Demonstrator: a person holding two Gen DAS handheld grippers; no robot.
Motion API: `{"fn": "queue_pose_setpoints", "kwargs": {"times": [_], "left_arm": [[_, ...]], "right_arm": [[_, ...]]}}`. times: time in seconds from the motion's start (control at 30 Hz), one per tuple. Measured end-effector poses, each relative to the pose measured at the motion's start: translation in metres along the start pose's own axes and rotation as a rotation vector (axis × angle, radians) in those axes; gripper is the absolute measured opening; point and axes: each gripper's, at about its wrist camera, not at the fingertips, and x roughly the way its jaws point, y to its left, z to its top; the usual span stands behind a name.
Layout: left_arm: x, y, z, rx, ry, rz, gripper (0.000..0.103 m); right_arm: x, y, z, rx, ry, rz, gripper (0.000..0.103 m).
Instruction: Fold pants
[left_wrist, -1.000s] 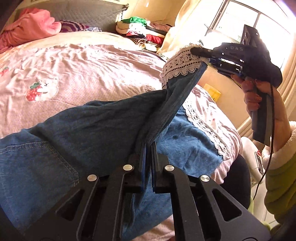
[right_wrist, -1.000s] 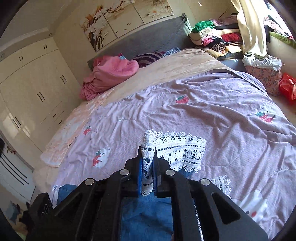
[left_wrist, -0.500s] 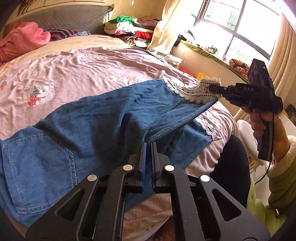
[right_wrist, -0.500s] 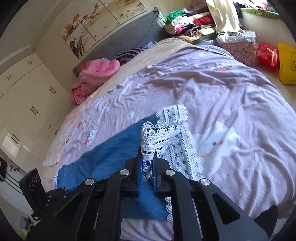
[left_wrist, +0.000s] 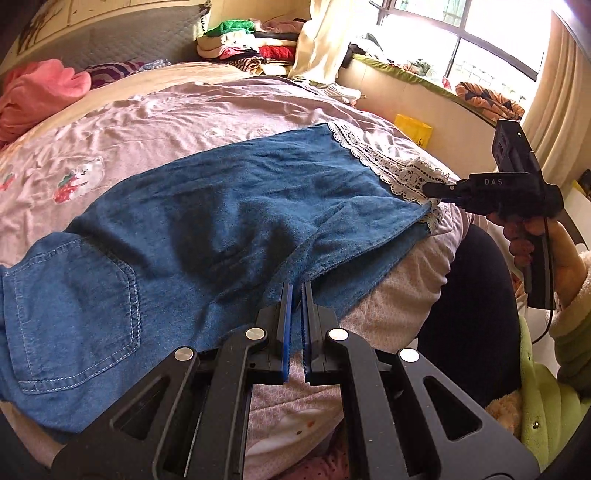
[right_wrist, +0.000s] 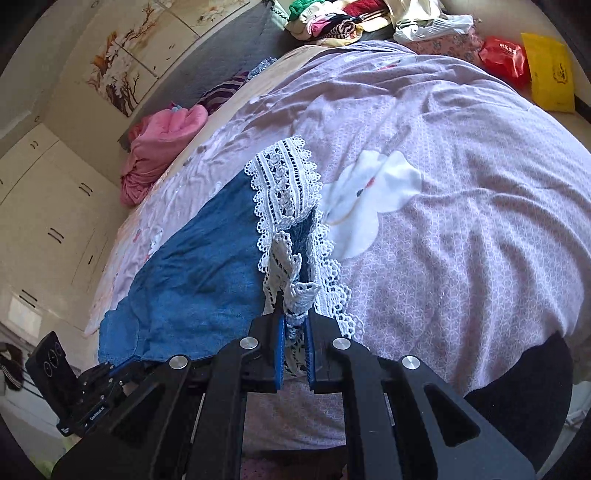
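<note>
Lace hem (right_wrist: 291, 295) sits clamped in your right claw (right_wrist: 294, 325); your left claw (left_wrist: 296, 295) pinches the pants' (left_wrist: 221, 214) near edge. They lie folded leg over leg across the bed (left_wrist: 177, 110).

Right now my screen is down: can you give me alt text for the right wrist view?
The right claw is shut on the white lace hem of blue denim pants, which lie flat across a lilac quilt on a bed. The left claw grips the pants at lower left; a pink garment and stacked clothes sit behind.
</note>
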Motion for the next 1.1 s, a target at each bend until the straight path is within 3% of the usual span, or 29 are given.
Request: {"fn": "queue_pose_setpoints", "kwargs": {"times": [0.2,0.33,0.47,0.53,0.6,0.63,0.67,0.7,0.8,0.97,1.1], "left_arm": [[0.009,-0.010,-0.001,0.076,0.015,0.045,0.003],[0.015,-0.024,0.001,0.189,0.015,0.105,0.023],[0.014,-0.036,0.002,0.230,-0.002,0.086,0.027],[0.020,-0.039,0.005,0.255,0.006,0.139,0.027],[0.029,-0.041,0.008,0.275,0.016,0.169,0.027],[0.033,-0.040,0.010,0.277,0.014,0.167,0.020],[0.037,-0.039,0.012,0.276,0.015,0.167,0.005],[0.040,-0.036,0.013,0.270,0.023,0.168,0.001],[0.035,-0.026,0.015,0.212,0.024,0.114,0.000],[0.002,-0.035,0.007,0.250,-0.001,0.078,0.000],[0.010,-0.035,-0.003,0.259,0.035,0.084,0.000]], "right_arm": [[-0.007,0.004,0.002,-0.002,-0.010,0.023,0.011],[-0.008,0.006,0.004,-0.005,-0.014,0.026,0.011],[-0.008,0.009,0.004,-0.012,-0.015,0.023,0.011],[-0.005,0.010,0.006,-0.009,-0.015,0.023,0.011],[-0.005,0.012,0.006,-0.009,-0.016,0.029,0.011],[-0.006,0.012,0.006,-0.008,-0.016,0.030,0.011],[-0.006,0.013,0.006,-0.008,-0.017,0.033,0.011],[-0.008,0.013,0.006,-0.009,-0.017,0.035,0.011],[-0.014,0.013,0.006,-0.015,-0.024,0.038,0.011],[-0.014,0.014,0.000,-0.040,0.003,0.021,0.011],[-0.005,0.007,-0.011,-0.044,0.038,-0.017,0.011]]}}
